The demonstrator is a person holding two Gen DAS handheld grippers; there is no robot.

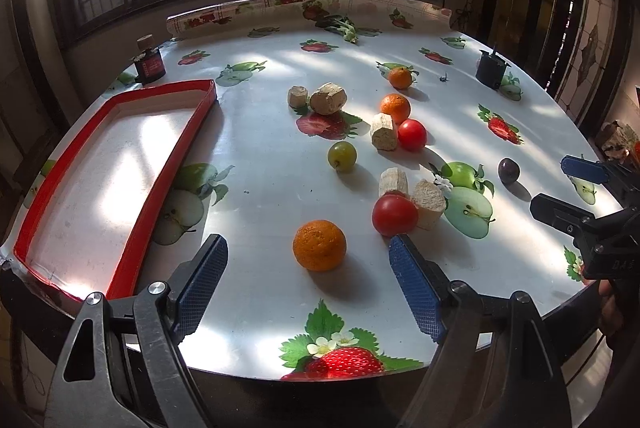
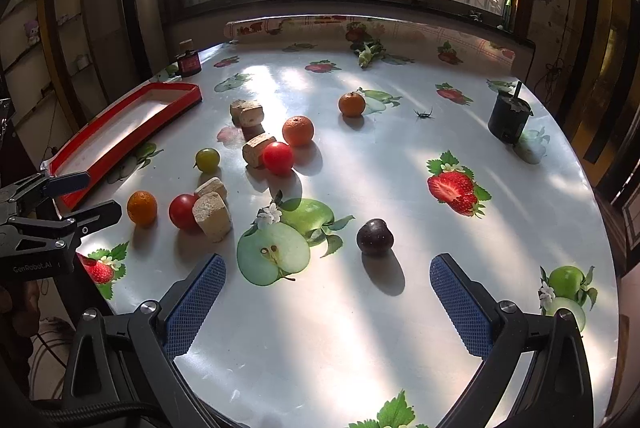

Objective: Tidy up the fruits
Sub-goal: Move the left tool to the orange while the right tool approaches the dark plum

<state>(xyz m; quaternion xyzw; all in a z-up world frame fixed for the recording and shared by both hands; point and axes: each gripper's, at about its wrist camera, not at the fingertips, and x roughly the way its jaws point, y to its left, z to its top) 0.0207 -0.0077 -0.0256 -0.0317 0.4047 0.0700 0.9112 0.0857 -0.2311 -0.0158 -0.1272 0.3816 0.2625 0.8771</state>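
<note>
Two views come to me, and I take the left wrist one first: my left gripper (image 1: 308, 256) stands wide, its blue ribbed pads (image 1: 200, 286) spread and holding nothing, and the nearest round orange tangerine (image 1: 319, 245) sits on the table just ahead between them, touching neither. Right of it a red round tomato (image 1: 394, 214) rests against two pale cut cork-like chunks (image 1: 428, 203). Farther off lie a green grape (image 1: 342, 156), a second red tomato (image 1: 412, 134) beside another pale chunk (image 1: 383, 131), and two more tangerines (image 1: 395, 108) toward the far side. A dark purple plum (image 1: 509, 170) sits alone to the right, near my right gripper (image 1: 560, 188), which comes in from the right edge. The shallow red-rimmed tray (image 1: 168, 188) lies on the left with its floor bare. All of this rests on the round table with its glossy fruit-printed cloth (image 1: 260, 292). In the right wrist view, my right gripper (image 2: 326, 282) is likewise spread wide and holds nothing; the plum (image 2: 375, 236) lies just beyond the gap between its pads (image 2: 460, 306), apart from both. My left gripper (image 2: 96, 196) shows at the left edge, fingers parted, near the closest tangerine (image 2: 141, 206) and the near end of the red tray (image 2: 120, 144). A small dark bottle (image 2: 189, 61) stands at the far left and a black cup-shaped holder (image 2: 507, 118) at the far right.
</note>
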